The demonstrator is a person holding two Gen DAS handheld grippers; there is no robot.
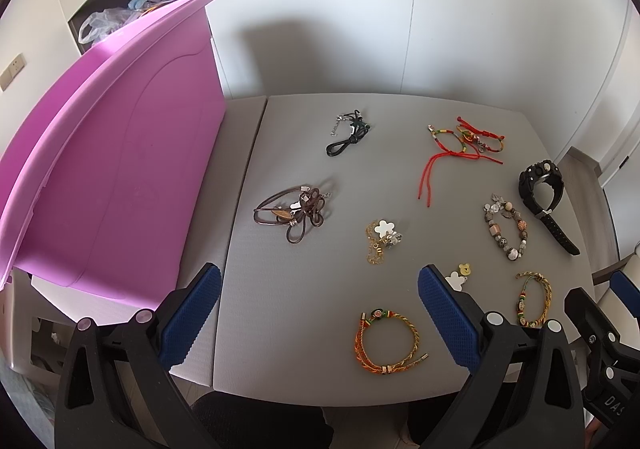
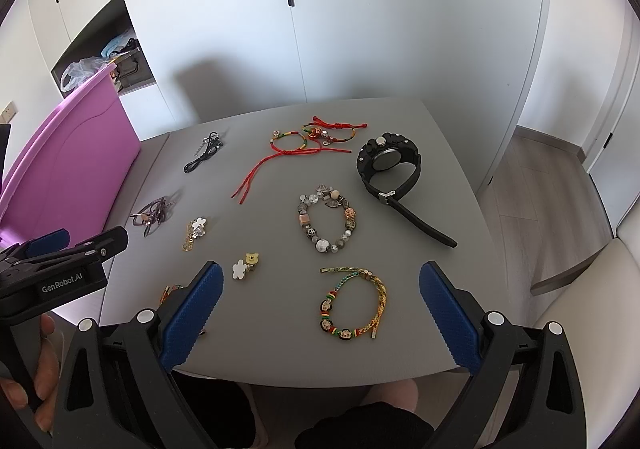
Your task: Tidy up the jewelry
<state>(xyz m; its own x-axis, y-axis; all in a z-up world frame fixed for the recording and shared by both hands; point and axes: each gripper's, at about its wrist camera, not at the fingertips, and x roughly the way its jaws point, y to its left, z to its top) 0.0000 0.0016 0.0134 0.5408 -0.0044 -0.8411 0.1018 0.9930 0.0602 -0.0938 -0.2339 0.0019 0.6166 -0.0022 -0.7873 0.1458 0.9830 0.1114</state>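
- Left gripper (image 1: 318,315): jaws spread wide, nothing between the blue pads, hovering above the near edge of the grey table (image 1: 304,177).
- Right gripper (image 2: 320,315): jaws likewise wide apart and empty, held over the near right part of the table.
- One hand (image 2: 38,377) seen at the lower left of the right wrist view, wrapped around the left gripper's black handle.
- Directly between the left pads: one orange-and-gold braided bracelet (image 1: 387,343), lying flat in a loop.
- Directly between the right pads: one gold-and-teal braided bracelet (image 2: 354,303) with small round face charms.
- Just beyond: one pair of small charms (image 2: 245,266), a white flower and a yellow bear, touching each other.
- Mid-table: one beaded bracelet (image 2: 327,223) with mixed grey, copper and white beads; one gold chain tangle (image 2: 195,233) with a white flower.
- Left side: one brown cord bundle (image 1: 294,211); farther back, one black cord bundle (image 1: 349,133).
- Far back: red cord bracelets (image 2: 308,145) heaped together, number unclear.
- Right: one black wristwatch (image 2: 390,165), strap buckled in a loop, tail trailing toward the near edge.
- Far left: one pink plastic lid (image 1: 104,169), leaning tilted beside the table.
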